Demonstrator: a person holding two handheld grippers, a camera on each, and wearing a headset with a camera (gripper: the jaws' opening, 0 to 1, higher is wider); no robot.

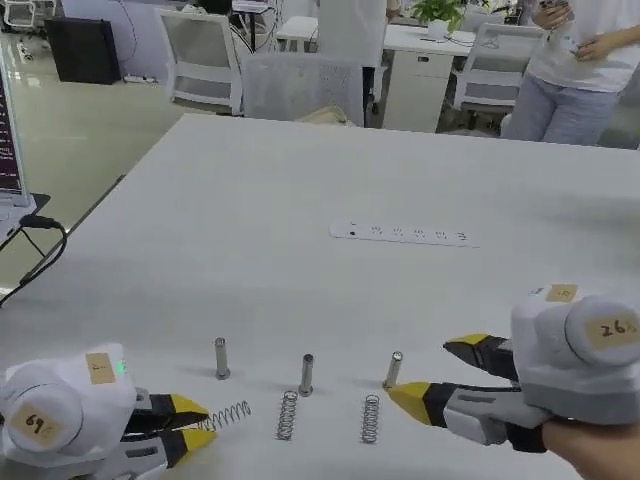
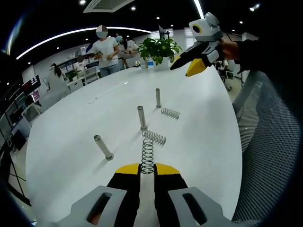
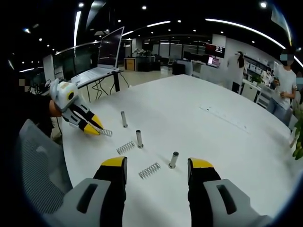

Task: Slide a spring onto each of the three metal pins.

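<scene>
Item: three metal pins, the left pin, middle pin and right pin, stood upright in a row on the white table, well apart from one another, and none carried a spring. The middle spring and right spring lay flat on the table, each just beside its pin on the person's side, apparently laid out one to a pin for easy pairing. The left spring was pinched by one end between the narrowly closed jaws of the left gripper, its free end pointing forward along the jaws, probably so that end could be threaded over a pin top. The right gripper hovered with jaws wide apart and nothing between them. It was near the right pin and seemed placed either to take the right spring or to wait its turn. A power strip lay farther back on the table, well apart from the work.
</scene>
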